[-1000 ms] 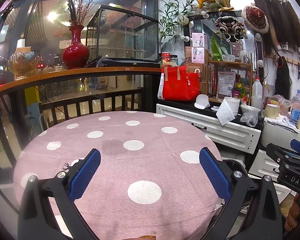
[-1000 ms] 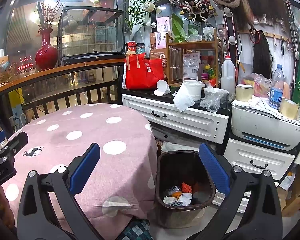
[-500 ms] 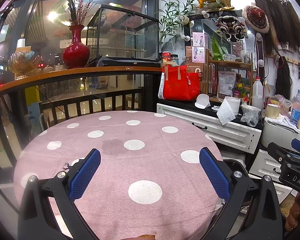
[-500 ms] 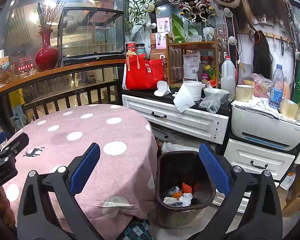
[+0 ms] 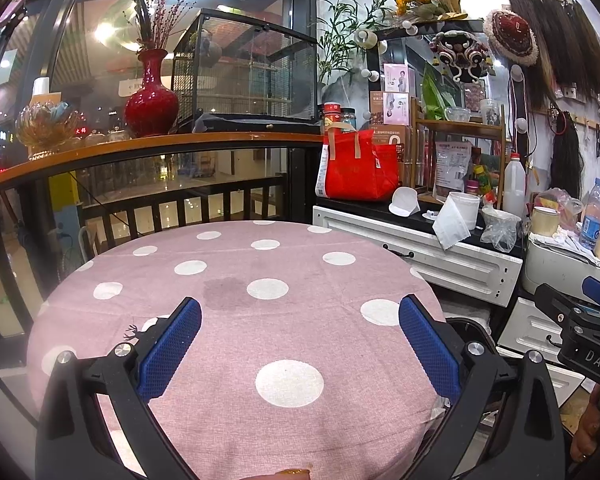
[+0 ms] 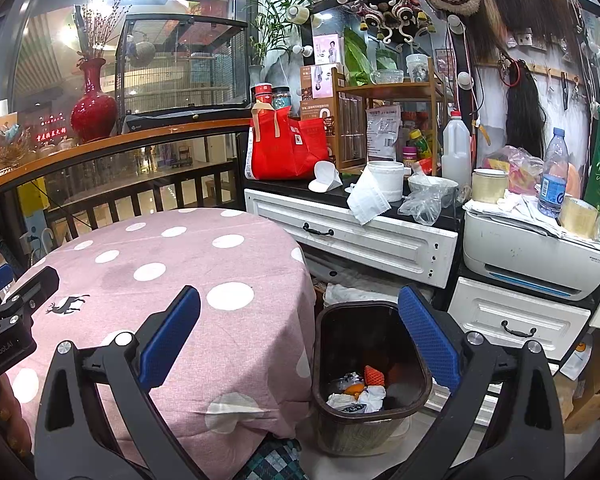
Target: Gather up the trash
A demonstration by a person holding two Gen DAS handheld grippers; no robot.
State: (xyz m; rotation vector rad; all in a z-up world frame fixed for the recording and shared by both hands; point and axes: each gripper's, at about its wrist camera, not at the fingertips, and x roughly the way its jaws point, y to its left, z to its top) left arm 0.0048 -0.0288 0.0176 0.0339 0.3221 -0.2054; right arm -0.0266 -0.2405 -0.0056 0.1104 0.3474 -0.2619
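A dark brown trash bin (image 6: 328,344) stands on the floor right of the round table (image 6: 188,248), holding crumpled white paper, an orange piece and a red netted piece (image 6: 374,376). My right gripper (image 6: 300,336) hovers open above the table's right edge and the bin, nothing between its blue pads (image 6: 428,336). Over the pink polka-dot tablecloth (image 5: 260,320) my left gripper (image 5: 300,348) is open and empty too. No loose trash shows on the cloth. The left gripper (image 6: 8,320) shows at the far left of the right wrist view; the right gripper (image 5: 584,332) shows at the right of the left wrist view.
A white cabinet (image 6: 360,236) behind the bin carries a red bag (image 6: 288,148), tissue roll (image 6: 384,184), plastic bag and bottles. A white printer (image 6: 536,256) sits at right. A wooden rail with a red vase (image 5: 152,104) runs behind the table. A darker stain (image 5: 226,292) marks the cloth.
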